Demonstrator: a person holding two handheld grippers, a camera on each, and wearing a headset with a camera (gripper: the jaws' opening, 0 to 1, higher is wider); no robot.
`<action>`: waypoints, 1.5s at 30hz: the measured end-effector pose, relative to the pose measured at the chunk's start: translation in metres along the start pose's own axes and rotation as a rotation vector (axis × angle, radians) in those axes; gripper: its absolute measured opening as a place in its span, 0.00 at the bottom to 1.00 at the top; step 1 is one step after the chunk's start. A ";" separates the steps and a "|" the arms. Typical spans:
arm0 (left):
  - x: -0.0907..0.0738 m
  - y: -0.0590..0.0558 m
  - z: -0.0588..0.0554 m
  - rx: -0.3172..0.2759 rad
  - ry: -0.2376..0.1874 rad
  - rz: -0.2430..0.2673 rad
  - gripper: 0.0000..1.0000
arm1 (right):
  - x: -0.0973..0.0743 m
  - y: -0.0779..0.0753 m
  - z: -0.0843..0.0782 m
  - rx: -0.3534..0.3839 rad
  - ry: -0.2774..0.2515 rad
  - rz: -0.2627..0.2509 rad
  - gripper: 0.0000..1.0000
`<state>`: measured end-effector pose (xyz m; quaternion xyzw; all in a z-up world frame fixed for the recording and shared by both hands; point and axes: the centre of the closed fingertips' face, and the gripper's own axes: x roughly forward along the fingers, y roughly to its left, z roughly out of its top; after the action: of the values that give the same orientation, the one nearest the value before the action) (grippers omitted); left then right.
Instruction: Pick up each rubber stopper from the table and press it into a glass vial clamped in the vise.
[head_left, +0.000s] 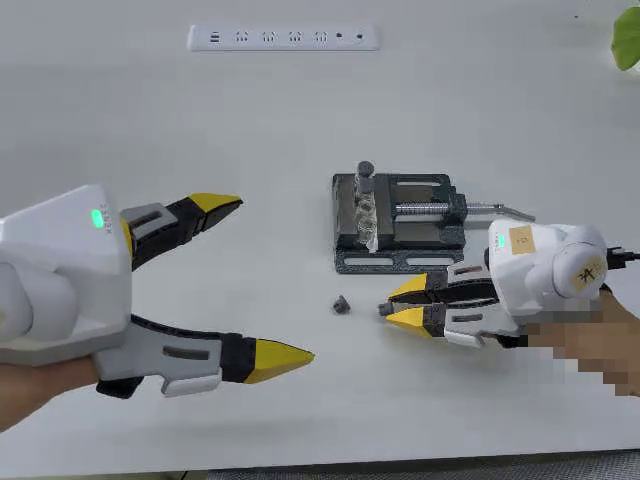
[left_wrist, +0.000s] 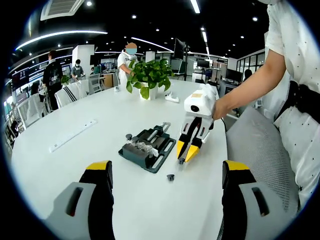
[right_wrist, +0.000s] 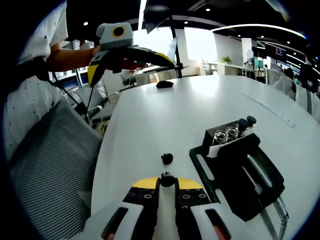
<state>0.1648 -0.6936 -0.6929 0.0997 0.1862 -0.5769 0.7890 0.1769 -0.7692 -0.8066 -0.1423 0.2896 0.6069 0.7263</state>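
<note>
A dark vise (head_left: 415, 235) stands mid-table with a row of glass vials (head_left: 367, 212) clamped in it. The far vial carries a dark stopper (head_left: 366, 169); in the right gripper view two vials (right_wrist: 247, 121) are stoppered and two vials (right_wrist: 225, 133) stand unstoppered. My right gripper (head_left: 386, 309) lies low, just right of a loose rubber stopper (head_left: 341, 304), and is shut on another black stopper (right_wrist: 167, 178). My left gripper (head_left: 262, 285) hovers open and empty to the left. The loose stopper (left_wrist: 170, 177) lies ahead between its jaws.
A white power strip (head_left: 283, 38) lies along the far side of the table. A potted plant (left_wrist: 147, 77) stands beyond the vise, with people behind it. A mesh chair (right_wrist: 50, 165) sits at the table's edge. A small black object (right_wrist: 164, 84) rests far off.
</note>
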 end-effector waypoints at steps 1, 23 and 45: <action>0.001 -0.001 0.002 0.004 -0.003 -0.003 0.88 | -0.004 0.001 0.005 0.000 -0.011 0.001 0.07; 0.019 -0.032 0.075 0.070 -0.165 -0.150 0.26 | -0.081 0.048 0.139 -0.095 -0.225 0.032 0.06; 0.029 -0.073 0.115 0.093 -0.231 -0.216 0.05 | -0.087 0.059 0.162 -0.100 -0.277 0.045 0.06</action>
<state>0.1243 -0.7846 -0.5959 0.0484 0.0772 -0.6741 0.7330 0.1522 -0.7352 -0.6184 -0.0867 0.1594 0.6507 0.7374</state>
